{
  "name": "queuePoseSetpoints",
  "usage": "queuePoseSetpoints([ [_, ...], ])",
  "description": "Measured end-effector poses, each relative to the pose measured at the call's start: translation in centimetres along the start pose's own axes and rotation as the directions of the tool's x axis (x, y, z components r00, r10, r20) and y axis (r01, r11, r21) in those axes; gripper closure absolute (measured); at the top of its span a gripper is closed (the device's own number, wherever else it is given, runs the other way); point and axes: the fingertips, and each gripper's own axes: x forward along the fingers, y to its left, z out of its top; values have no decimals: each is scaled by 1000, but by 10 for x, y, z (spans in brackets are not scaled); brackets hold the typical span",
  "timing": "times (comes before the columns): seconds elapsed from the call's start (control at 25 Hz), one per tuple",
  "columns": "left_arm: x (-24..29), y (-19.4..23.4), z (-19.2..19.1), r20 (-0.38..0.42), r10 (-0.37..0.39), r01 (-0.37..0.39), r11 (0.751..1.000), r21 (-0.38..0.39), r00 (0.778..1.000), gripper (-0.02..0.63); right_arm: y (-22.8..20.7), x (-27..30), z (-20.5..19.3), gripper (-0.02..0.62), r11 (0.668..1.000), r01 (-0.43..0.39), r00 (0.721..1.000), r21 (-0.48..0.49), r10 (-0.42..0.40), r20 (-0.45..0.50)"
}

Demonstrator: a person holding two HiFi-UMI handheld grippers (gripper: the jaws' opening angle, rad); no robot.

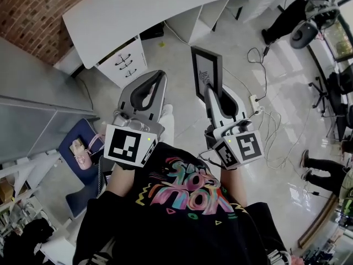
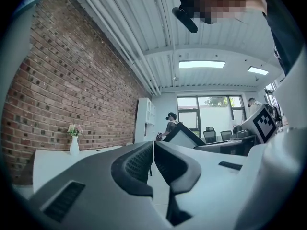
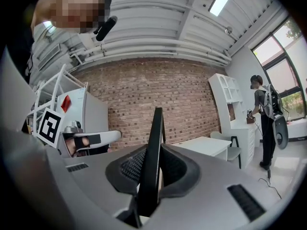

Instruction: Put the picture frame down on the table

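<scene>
Right gripper view: right gripper (image 3: 154,151) clamped on picture frame (image 3: 156,126) (left gripper (image 2: 153,146) fingers (image 2: 135,166) together)

Bright, even light comes from windows (image 2: 211,111) and ceiling light panels (image 2: 202,64); gripper views bulge, with black vignetted corners.

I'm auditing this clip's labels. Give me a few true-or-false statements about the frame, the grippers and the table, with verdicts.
1. The right gripper grips the frame. True.
2. The frame lies on the table. False: it is held in the air above the floor, short of the table.
3. The left gripper has its fingers spread wide. False: they are together, with nothing between them.
4. A vase stands on the table. True.
</scene>
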Motion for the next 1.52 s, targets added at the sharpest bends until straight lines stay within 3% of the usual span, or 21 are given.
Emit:
queuePoseSetpoints([
  [0.48, 161, 144, 3, -20, 52, -52, 999, -12, 998, 577, -98, 194, 23, 518, 1000, -27, 999, -4, 27, -44],
  [1.12, 260, 234, -3, -11, 63, -63, 998, -20, 998, 578, -165, 308, 31, 518, 1000, 2, 998, 12, -1, -58],
  [1.32, 305, 261, -6, -3, 111, -111, 994, -19, 994, 578, -204, 356, 36, 518, 999, -31, 998, 11, 32, -59],
  [1.52, 374, 297, -16, 9, 212, -212, 977, -12, 977, 577, -265, 429, 42, 518, 993, -121, 991, 9, 121, -57],
])
